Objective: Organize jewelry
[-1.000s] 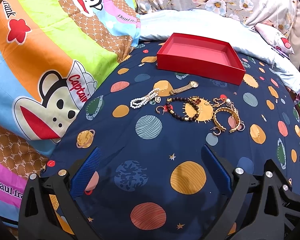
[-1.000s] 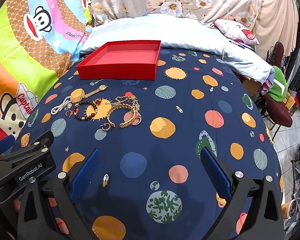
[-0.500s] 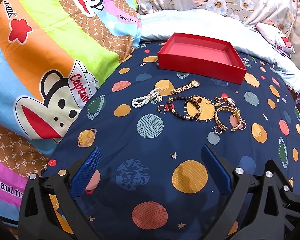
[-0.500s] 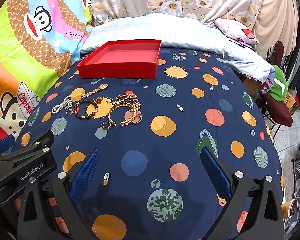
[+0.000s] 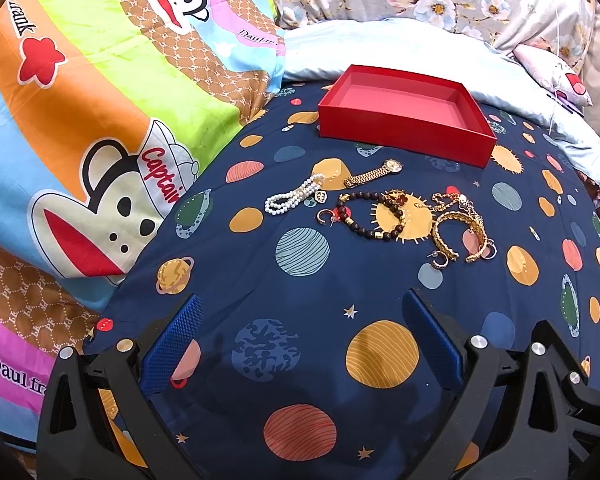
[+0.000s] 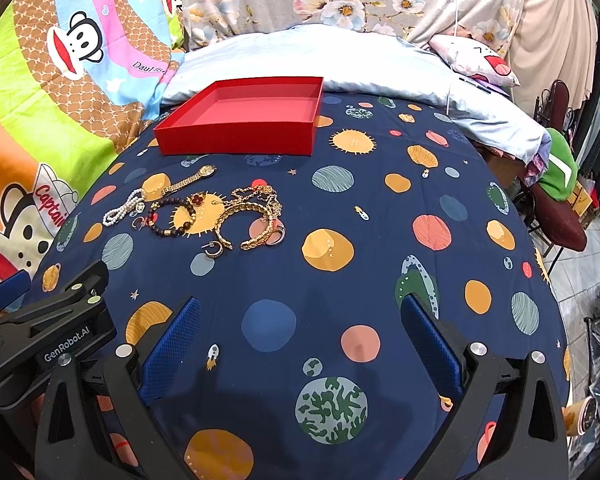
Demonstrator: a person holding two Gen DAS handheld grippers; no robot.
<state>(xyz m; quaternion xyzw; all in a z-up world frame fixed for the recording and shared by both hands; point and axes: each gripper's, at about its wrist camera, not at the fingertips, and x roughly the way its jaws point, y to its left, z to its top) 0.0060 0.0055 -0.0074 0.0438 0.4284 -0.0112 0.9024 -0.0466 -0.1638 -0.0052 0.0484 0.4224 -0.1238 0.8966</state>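
An empty red tray sits at the far side of a navy planet-print cloth. In front of it lies loose jewelry: a pearl bracelet, a gold watch, a dark bead bracelet, gold bangles and chains, and small hoop earrings. My left gripper is open and empty, well short of the jewelry. My right gripper is open and empty too, nearer the cloth's front edge.
A bright monkey-print quilt rises at the left. A pale blue pillow lies behind the tray. The left gripper's black body shows at the right view's lower left. A chair with green cloth stands off the right edge.
Both views have shifted very slightly, with the tray and jewelry sitting a touch lower and right. Nothing was taken hold of; both grippers stay open.
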